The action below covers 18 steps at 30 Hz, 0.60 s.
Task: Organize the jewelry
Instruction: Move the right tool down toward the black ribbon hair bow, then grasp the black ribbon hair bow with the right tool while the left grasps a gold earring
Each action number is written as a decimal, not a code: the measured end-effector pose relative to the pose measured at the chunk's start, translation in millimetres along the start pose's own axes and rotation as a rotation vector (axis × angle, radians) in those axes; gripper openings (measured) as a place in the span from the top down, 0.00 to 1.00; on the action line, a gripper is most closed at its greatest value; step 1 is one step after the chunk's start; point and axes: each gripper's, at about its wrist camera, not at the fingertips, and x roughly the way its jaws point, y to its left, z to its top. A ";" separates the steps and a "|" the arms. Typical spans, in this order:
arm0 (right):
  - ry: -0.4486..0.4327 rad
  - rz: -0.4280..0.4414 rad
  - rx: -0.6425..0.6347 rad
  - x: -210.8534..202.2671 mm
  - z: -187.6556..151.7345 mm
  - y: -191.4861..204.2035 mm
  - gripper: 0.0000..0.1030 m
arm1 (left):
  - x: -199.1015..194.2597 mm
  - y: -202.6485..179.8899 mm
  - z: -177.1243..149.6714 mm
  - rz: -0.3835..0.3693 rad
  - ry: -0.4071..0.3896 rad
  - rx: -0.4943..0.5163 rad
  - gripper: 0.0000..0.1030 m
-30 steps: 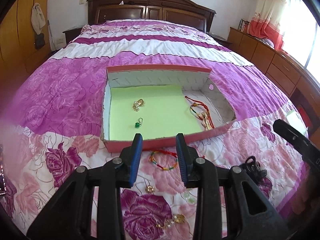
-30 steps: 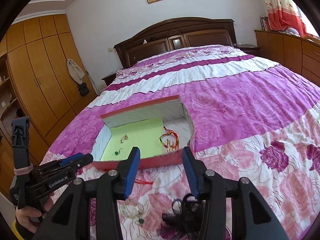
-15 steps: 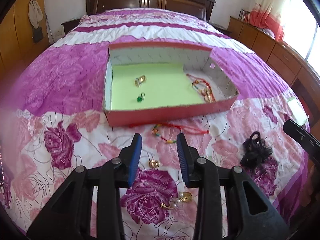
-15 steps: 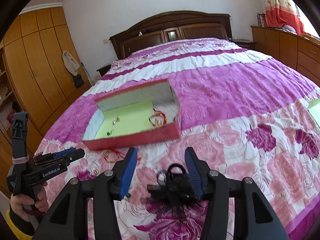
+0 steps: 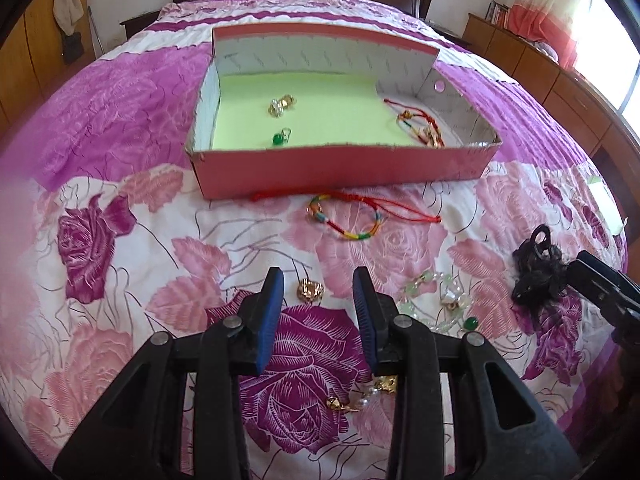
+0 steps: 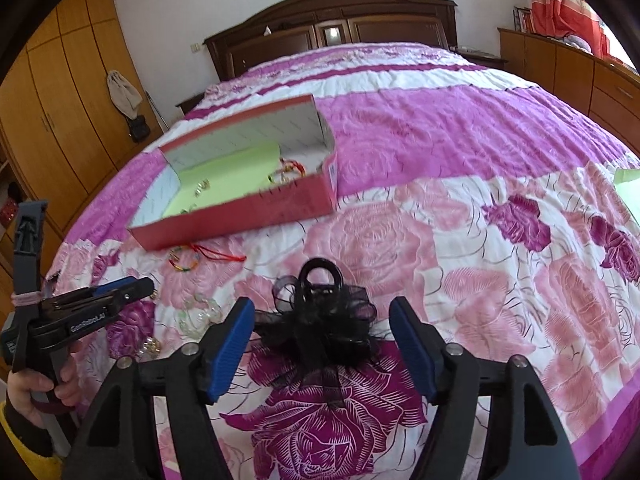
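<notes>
A red shoebox (image 5: 340, 164) with a green liner lies on the bed and holds gold earrings (image 5: 281, 105), a green earring (image 5: 280, 138) and a red cord bracelet (image 5: 420, 124). On the quilt in front lie a multicolour bracelet (image 5: 344, 216), a gold ring (image 5: 310, 291), a clear bead bracelet (image 5: 434, 300) and gold pieces (image 5: 360, 394). My left gripper (image 5: 318, 284) is open, its jaws on either side of the gold ring. My right gripper (image 6: 322, 316) is open around a black hair clip (image 6: 320, 316), not touching it. The box also shows in the right wrist view (image 6: 240, 216).
The floral quilt (image 6: 500, 272) covers the whole bed. A wooden headboard (image 6: 332, 28) stands at the far end, wardrobes (image 6: 52, 120) to the left and a low cabinet (image 6: 568, 64) to the right. A green paper (image 6: 630, 184) lies at the right edge.
Both grippers have drawn back from the box and dropped toward the quilt. The left one now straddles the gold ring. The right one has opened wider around the black hair clip.
</notes>
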 end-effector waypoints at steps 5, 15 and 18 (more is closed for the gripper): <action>0.055 -0.010 -0.006 18.7 -4.8 -0.2 0.29 | 11.3 1.1 -5.2 -0.001 0.033 -0.006 0.74; 0.103 0.042 0.042 37.8 -13.2 -8.5 0.24 | 20.9 -2.1 -8.7 0.018 0.033 0.011 0.86; 0.097 0.054 0.045 38.9 -14.2 -8.0 0.24 | 22.4 -6.6 -9.7 0.023 0.028 0.031 0.93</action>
